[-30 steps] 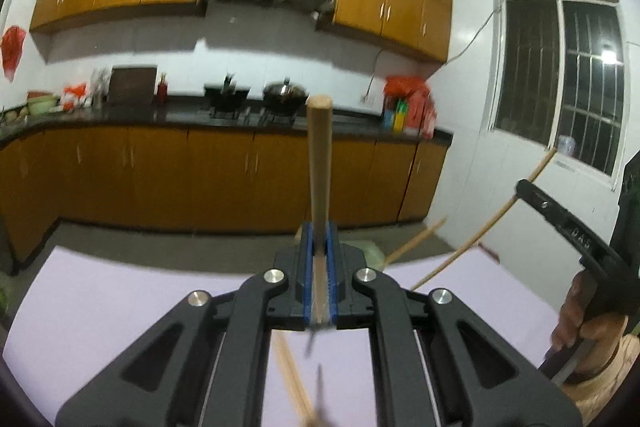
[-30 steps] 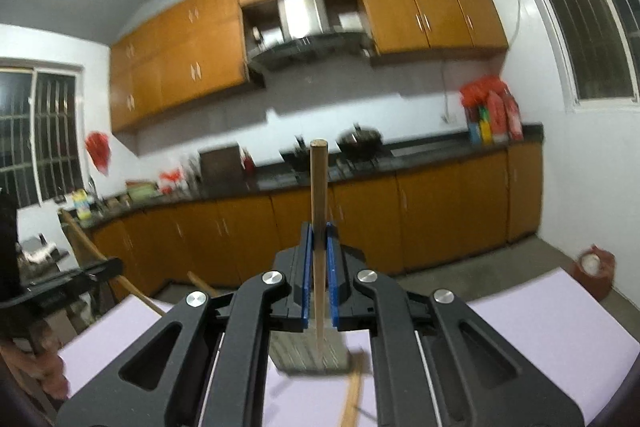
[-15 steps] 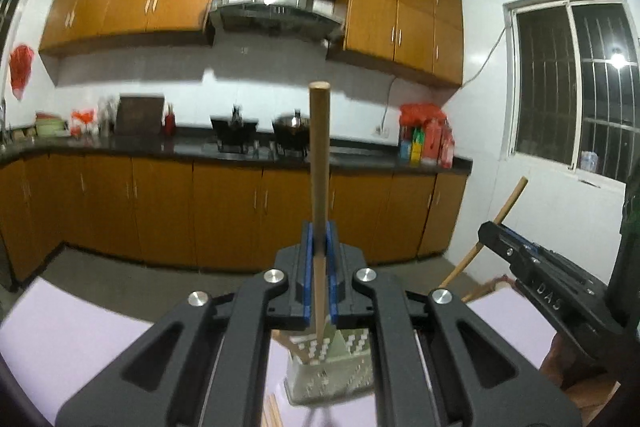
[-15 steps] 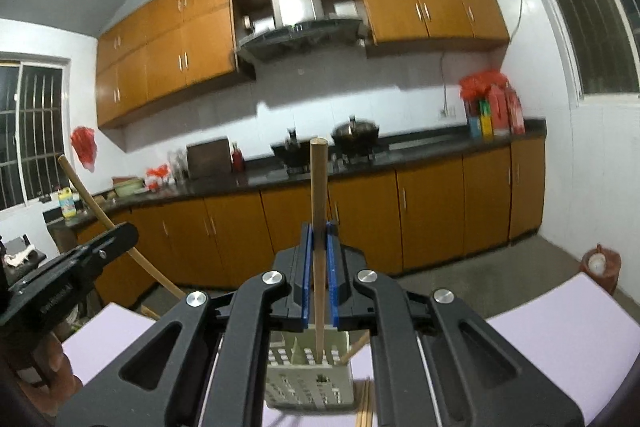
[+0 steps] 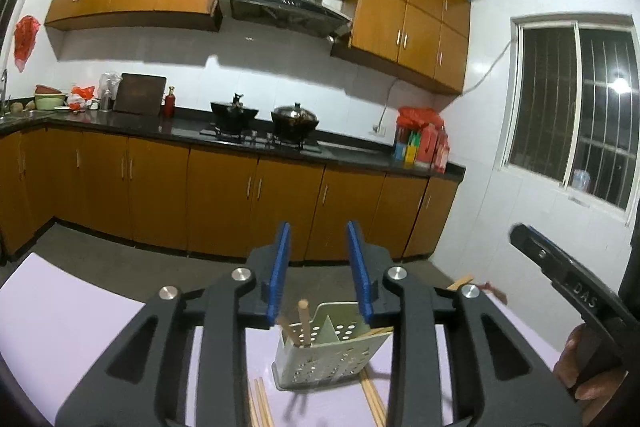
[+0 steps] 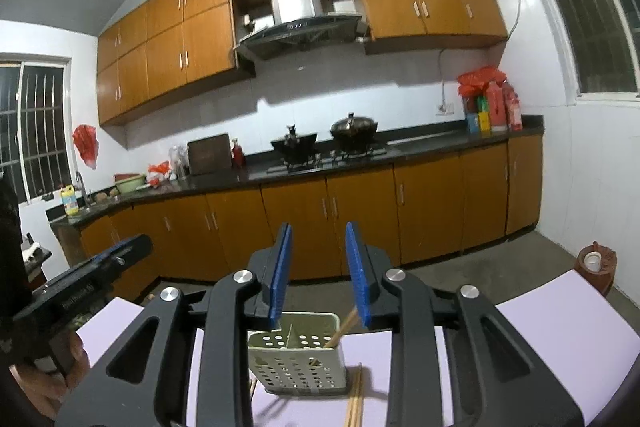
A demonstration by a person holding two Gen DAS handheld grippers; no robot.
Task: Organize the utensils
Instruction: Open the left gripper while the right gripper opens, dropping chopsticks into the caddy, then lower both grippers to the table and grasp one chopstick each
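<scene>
Both jaws just opened, empty: left gripper [image 5: 320,271] and right gripper [image 6: 318,273] dropped their chopsticks [image 5: 305,323] into the holder [image 5: 320,359], mid-bench; loose ones, probably chopsticks, lie beside it.

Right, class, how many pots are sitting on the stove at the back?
2: a black pot on the left burner of the stove, and a lidded pot on the right burner. Nothing seems to hide a third.

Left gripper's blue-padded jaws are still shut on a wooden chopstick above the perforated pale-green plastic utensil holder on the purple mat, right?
No. The left gripper is open with nothing between its jaws; they have just been opening. The left wrist view shows a wooden chopstick standing in the perforated pale-green plastic utensil holder on the purple mat.
</scene>
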